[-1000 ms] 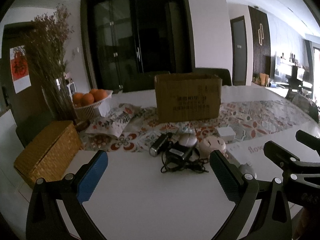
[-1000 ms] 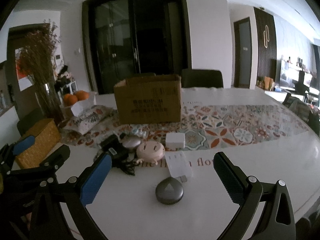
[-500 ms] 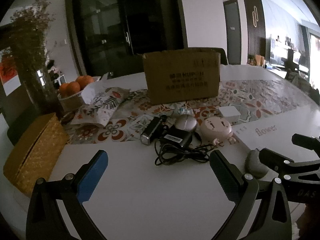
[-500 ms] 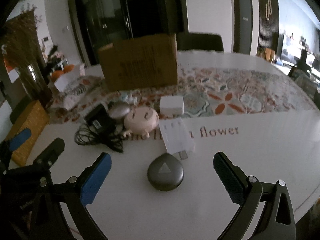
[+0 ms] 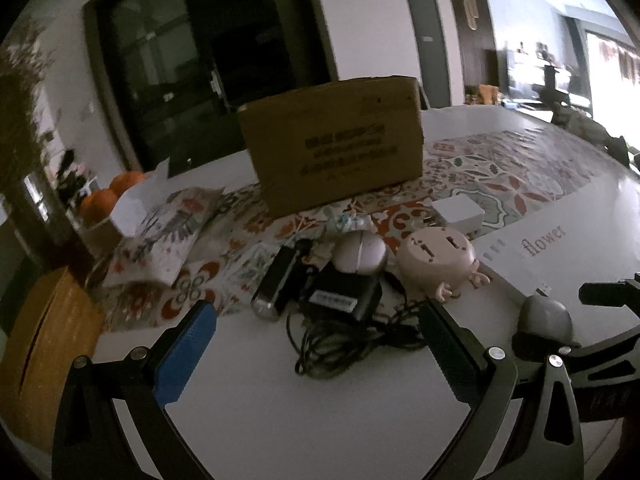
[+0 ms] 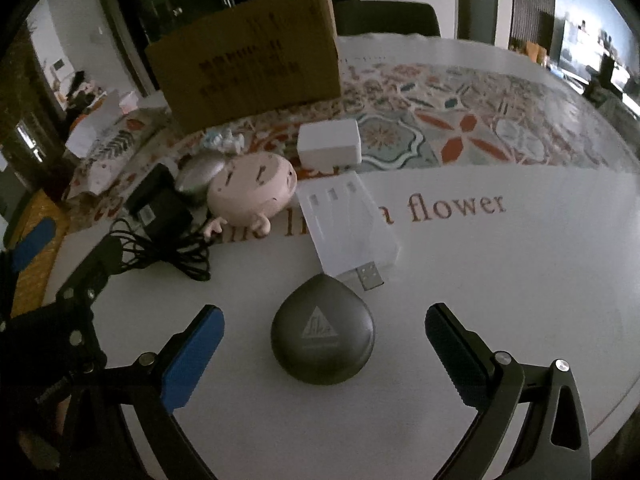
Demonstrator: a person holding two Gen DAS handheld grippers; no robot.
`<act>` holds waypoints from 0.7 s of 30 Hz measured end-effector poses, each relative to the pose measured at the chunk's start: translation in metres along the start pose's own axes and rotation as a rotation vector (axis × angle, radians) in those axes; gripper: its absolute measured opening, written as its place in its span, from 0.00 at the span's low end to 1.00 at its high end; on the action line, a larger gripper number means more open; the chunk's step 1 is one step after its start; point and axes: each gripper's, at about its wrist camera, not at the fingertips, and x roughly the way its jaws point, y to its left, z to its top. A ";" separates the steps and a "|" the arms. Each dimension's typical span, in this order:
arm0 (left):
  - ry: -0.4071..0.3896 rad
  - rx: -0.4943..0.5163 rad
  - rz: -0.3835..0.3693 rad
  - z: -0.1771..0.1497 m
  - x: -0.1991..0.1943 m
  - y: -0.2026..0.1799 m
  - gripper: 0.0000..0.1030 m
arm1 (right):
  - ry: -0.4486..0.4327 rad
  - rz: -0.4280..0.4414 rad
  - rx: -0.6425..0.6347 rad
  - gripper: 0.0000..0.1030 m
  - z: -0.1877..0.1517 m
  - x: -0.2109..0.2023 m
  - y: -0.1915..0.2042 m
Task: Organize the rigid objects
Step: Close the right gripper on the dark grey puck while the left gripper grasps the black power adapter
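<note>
The right gripper point(image 6: 324, 344) stands wide open, its pads flanking the grey teardrop case point(image 6: 322, 330) without touching it; a white USB charger point(image 6: 347, 224) lies just beyond at 12 o'clock; the left gripper point(image 5: 316, 344) is spread wide too, empty, above the black adapter point(image 5: 340, 294) and its tangled cord; the cardboard box point(image 5: 334, 142) sits at 12 o'clock on the table point(image 5: 300, 420), the pink round toy point(image 5: 438, 262) at 1 o'clock.

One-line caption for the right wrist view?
Open right gripper straddles a grey teardrop case on the white table, jaws not yet touching it.
</note>
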 end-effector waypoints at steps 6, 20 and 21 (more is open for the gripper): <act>-0.032 0.055 -0.045 0.012 0.014 0.003 1.00 | 0.018 -0.011 0.030 0.97 0.002 0.004 0.007; 0.063 0.077 -0.192 0.013 0.058 0.005 0.78 | 0.065 -0.072 0.028 0.83 0.006 0.020 0.017; 0.072 0.073 -0.199 0.012 0.061 0.005 0.78 | 0.067 -0.074 0.020 0.83 0.006 0.021 0.019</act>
